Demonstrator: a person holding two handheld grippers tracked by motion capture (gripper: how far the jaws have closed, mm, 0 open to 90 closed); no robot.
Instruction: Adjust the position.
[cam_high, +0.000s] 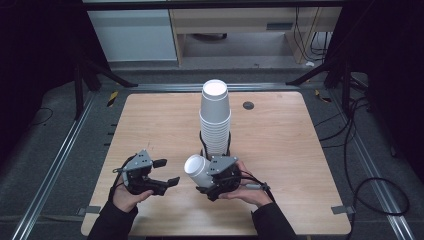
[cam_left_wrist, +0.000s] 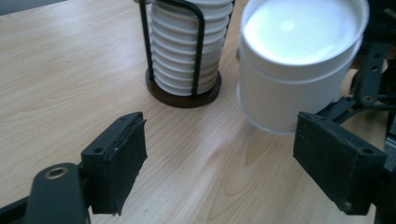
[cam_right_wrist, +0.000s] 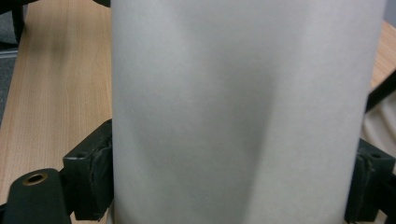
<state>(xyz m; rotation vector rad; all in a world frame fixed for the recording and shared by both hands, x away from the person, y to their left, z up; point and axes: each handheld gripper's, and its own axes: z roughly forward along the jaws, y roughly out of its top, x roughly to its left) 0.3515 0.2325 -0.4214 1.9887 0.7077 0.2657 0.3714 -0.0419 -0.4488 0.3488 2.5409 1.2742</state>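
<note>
In the high view, the right gripper (cam_high: 206, 176) sits at lower centre of the frame, its jaws pinching a single white paper cup (cam_high: 196, 169) that lies tilted on its side above the light wooden desk (cam_high: 280, 150), with its open mouth turned toward the left of the frame. In the right gripper view the cup's white wall (cam_right_wrist: 238, 112) stands between the two black jaws, with the pads pressed against it at the lower left and lower right of the frame.

The left gripper (cam_high: 167, 172) is at lower left of the high view, just beside the cup but apart from it, with its jaws spread and nothing between them. In the left gripper view those jaws rise from the bottom corners with bare desk between them, and the held cup (cam_left_wrist: 299, 70) shows at upper right, mouth facing the camera.

Behind the held cup, at the centre of the high view, a tall stack of white paper cups (cam_high: 215, 117) stands upright in a black wire holder with a dark round base (cam_left_wrist: 183, 95). A small dark round grommet (cam_high: 248, 105) lies in the desk to the right of the stack.
</note>
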